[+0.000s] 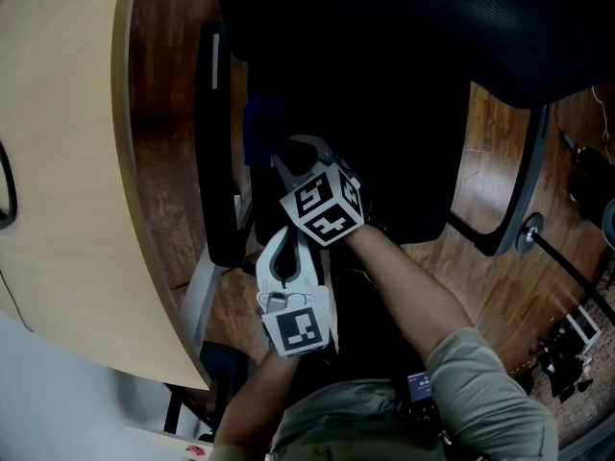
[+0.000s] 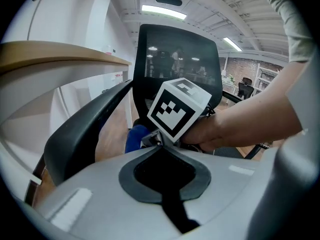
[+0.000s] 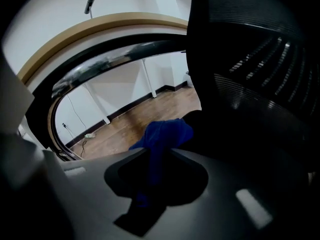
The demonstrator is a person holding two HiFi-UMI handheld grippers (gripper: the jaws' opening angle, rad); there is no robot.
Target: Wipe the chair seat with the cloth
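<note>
The black chair seat [image 1: 394, 161] fills the middle of the head view, very dark. My right gripper [image 1: 284, 158] hangs over the seat's left side, shut on a blue cloth [image 1: 260, 128]. The cloth [image 3: 163, 133] bunches out past the jaw tips in the right gripper view. My left gripper [image 1: 285, 240] sits just behind the right one, apart from the cloth. In the left gripper view its jaws [image 2: 160, 145] meet at the tip with nothing between them. The right gripper's marker cube [image 2: 178, 110] and the cloth [image 2: 134, 139] lie just ahead of it.
The chair's left armrest [image 1: 217, 142] runs beside the seat, close to the curved wooden desk [image 1: 67, 161]. The mesh backrest [image 1: 404, 17] stands at the far side. Wood floor [image 1: 500, 257], the chair's base legs [image 1: 519, 200] and dark gear [image 1: 567, 353] lie to the right.
</note>
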